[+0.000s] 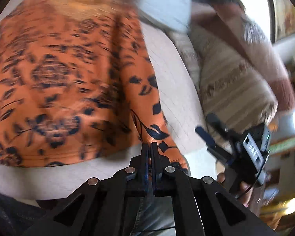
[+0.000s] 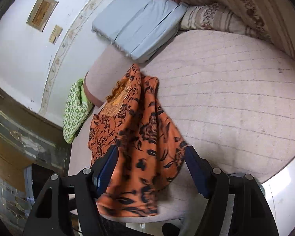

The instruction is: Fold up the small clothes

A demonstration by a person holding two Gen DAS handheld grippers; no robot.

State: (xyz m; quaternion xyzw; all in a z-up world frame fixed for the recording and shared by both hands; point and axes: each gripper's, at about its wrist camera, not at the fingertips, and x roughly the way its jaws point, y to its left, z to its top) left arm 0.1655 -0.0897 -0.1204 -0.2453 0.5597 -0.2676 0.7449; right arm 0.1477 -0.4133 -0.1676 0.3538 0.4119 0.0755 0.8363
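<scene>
An orange garment with a dark floral print (image 1: 64, 82) lies on the quilted pale bed cover (image 2: 236, 102). In the left wrist view my left gripper (image 1: 150, 147) is shut, pinching the garment's edge; a strip of cloth runs up from the fingertips, sharp while the rest is blurred. In the right wrist view the orange garment (image 2: 139, 137) lies bunched near the bed's front edge. My right gripper (image 2: 150, 149) stands open over its lower part, with one finger on each side and neither pad pressing the cloth. The left wrist view shows the right gripper (image 1: 208, 124) open at the right.
A folded light-blue pad (image 2: 137, 27) and a beige patterned pillow (image 2: 216, 17) lie at the bed's far end. A green patterned cloth (image 2: 74, 108) hangs at the bed's left side above the floor. A hand (image 1: 243, 188) holds the right gripper's body.
</scene>
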